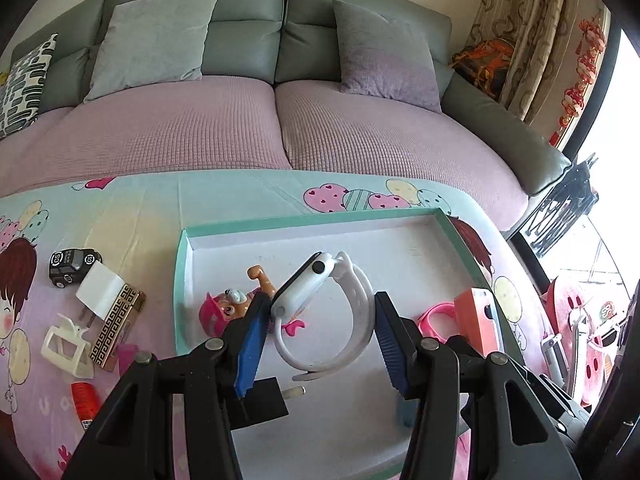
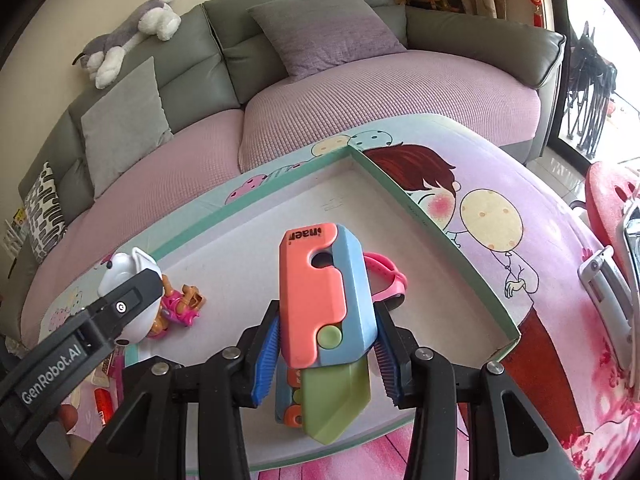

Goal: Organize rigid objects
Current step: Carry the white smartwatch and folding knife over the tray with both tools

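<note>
My left gripper [image 1: 318, 320] is shut on a white smartwatch [image 1: 320, 304], held above a shallow green-rimmed white tray [image 1: 312, 222]. In the tray lie a pink puppy figure [image 1: 224, 312], a black charger plug [image 1: 268, 400] and a pink band [image 1: 436, 316]. My right gripper [image 2: 326, 328] is shut on an orange, blue and green toy knife [image 2: 324, 300], held upright over the same tray [image 2: 400, 196] near its right side. The left gripper's body [image 2: 80, 340] and the watch [image 2: 124, 276] show at the left of the right wrist view.
Left of the tray lie a black toy car [image 1: 72, 266], a white charger [image 1: 100, 290], a gold-patterned box [image 1: 114, 328], a white hair clip [image 1: 66, 346] and a red item [image 1: 84, 400]. A grey sofa [image 1: 280, 112] stands behind the table.
</note>
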The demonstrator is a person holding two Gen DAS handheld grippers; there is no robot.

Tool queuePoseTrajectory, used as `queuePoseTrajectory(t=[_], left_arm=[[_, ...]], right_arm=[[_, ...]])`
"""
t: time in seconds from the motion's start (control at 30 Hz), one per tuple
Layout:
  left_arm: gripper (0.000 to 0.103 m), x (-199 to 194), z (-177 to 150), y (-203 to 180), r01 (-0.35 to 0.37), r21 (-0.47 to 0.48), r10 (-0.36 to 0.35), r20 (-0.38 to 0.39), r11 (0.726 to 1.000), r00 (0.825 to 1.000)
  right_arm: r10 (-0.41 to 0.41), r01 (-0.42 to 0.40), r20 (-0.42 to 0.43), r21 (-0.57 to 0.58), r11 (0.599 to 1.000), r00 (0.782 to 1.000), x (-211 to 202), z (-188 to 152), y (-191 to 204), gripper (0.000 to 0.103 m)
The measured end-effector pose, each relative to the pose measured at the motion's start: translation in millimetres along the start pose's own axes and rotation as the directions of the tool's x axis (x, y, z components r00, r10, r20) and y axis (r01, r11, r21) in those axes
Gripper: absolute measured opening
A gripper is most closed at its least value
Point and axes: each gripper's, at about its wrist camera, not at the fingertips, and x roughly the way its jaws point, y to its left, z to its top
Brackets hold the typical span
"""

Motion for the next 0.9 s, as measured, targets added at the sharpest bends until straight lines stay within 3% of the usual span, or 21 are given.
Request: queuePoseTrajectory(t=[0.9], left_arm=[[0.054,20.5,-3.2,-9.7,-0.077,0.004,0.077,-0.049,0.997,0.996]], right_arm=[[0.010,-0.011,-0.049,-0.006,1.000,0.999,13.9,-0.3,-6.6,0.046]])
